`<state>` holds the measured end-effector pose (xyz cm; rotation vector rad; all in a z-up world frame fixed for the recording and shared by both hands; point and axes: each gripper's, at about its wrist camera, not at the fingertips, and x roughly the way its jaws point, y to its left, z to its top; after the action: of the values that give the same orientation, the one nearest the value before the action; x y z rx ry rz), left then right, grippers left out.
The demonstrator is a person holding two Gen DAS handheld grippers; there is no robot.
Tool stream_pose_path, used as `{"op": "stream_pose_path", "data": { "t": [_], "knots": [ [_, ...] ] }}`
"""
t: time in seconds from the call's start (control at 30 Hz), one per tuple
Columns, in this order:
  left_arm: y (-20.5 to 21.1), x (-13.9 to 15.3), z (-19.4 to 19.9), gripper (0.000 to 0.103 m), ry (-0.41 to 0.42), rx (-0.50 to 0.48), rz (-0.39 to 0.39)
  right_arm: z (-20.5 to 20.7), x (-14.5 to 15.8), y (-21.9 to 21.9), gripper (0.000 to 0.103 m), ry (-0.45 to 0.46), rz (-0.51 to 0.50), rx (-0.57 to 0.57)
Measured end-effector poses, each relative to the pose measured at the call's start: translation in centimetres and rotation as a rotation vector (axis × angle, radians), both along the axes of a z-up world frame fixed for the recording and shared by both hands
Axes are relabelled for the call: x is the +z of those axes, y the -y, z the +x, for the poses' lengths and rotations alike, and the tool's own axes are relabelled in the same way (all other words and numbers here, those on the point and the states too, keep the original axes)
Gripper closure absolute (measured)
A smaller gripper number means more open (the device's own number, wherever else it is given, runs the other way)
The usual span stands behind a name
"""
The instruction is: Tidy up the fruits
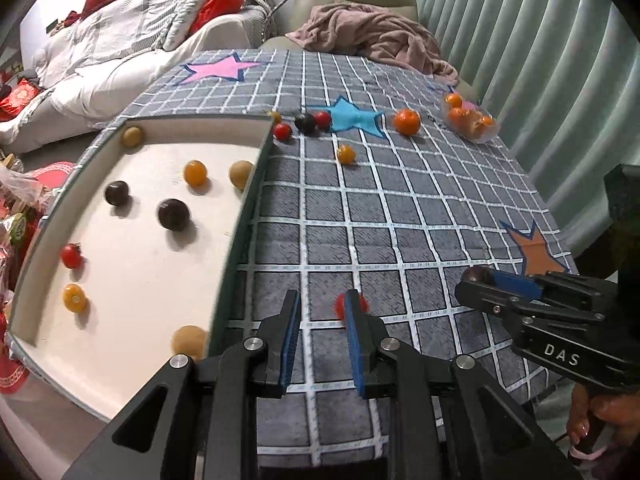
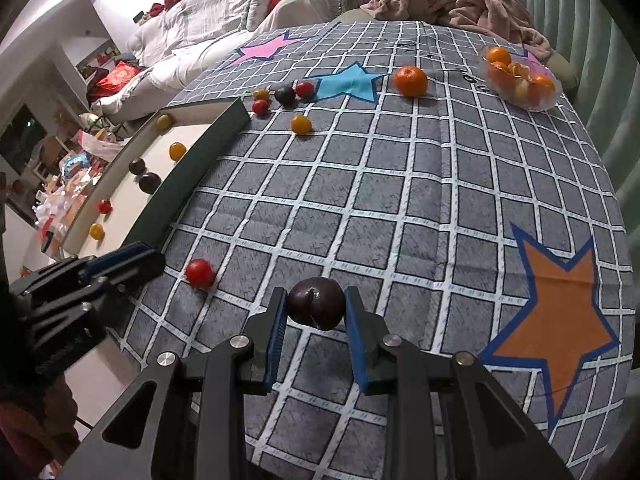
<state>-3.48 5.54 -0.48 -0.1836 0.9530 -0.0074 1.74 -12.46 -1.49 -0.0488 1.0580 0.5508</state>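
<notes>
My right gripper is shut on a dark plum, held just above the checked tablecloth; it shows at the right of the left wrist view. My left gripper is open and empty, beside the white tray. A red cherry tomato lies on the cloth just behind its right finger, also in the right wrist view. The tray holds several small fruits: dark plums, yellow and red tomatoes, tan balls.
Loose fruits lie at the tray's far corner: red tomatoes, a dark plum, a yellow tomato. A tangerine sits by the blue star. A clear bowl of tangerines stands far right. Sofa and blanket lie beyond.
</notes>
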Motion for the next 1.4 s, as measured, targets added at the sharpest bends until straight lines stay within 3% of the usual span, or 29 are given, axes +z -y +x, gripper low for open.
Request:
{"op": "stream_pose_path", "data": {
  "t": [0.17, 0.23, 0.37, 0.57, 0.67, 0.73, 1.07, 1.4],
  "knots": [
    [-2.2, 1.3, -0.7, 0.079, 0.035, 0.038, 0.001, -0.1, 0.5, -1.0, 0.072, 0.012, -0.002, 0.011],
    [-1.7, 1.3, -0.6, 0.079, 0.028, 0.011, 0.017, -0.1, 0.4, -1.4, 0.072, 0.009, 0.0, 0.016],
    [1.1, -0.3, -0.2, 0.079, 0.0, -0.064, 0.081, -0.4, 0.1, -1.2, 0.072, 0.004, 0.006, 0.011],
    [2.8, -3.0, 0.6, 0.077, -0.056, -0.074, 0.089, -0.5, -0.3, 0.4, 0.072, -0.005, 0.007, -0.017],
    [3.1, -3.0, 0.5, 0.03, -0.033, -0.049, 0.115, -0.3, -0.9, 1.1, 0.072, -0.014, 0.014, -0.031],
    [3.0, -2.6, 0.4, 0.03, 0.004, -0.034, 0.135, -0.4, -1.4, 1.2, 0.072, -0.019, 0.02, -0.034],
    [4.3, -3.3, 2.0, 0.03, -0.02, -0.062, 0.171, -0.7, -2.1, 1.5, 0.072, -0.014, 0.024, -0.042],
    [4.7, -4.3, 2.6, 0.033, -0.041, -0.057, 0.147, -0.7, -2.1, 2.3, 0.072, -0.009, 0.039, -0.06]
  ]
}}
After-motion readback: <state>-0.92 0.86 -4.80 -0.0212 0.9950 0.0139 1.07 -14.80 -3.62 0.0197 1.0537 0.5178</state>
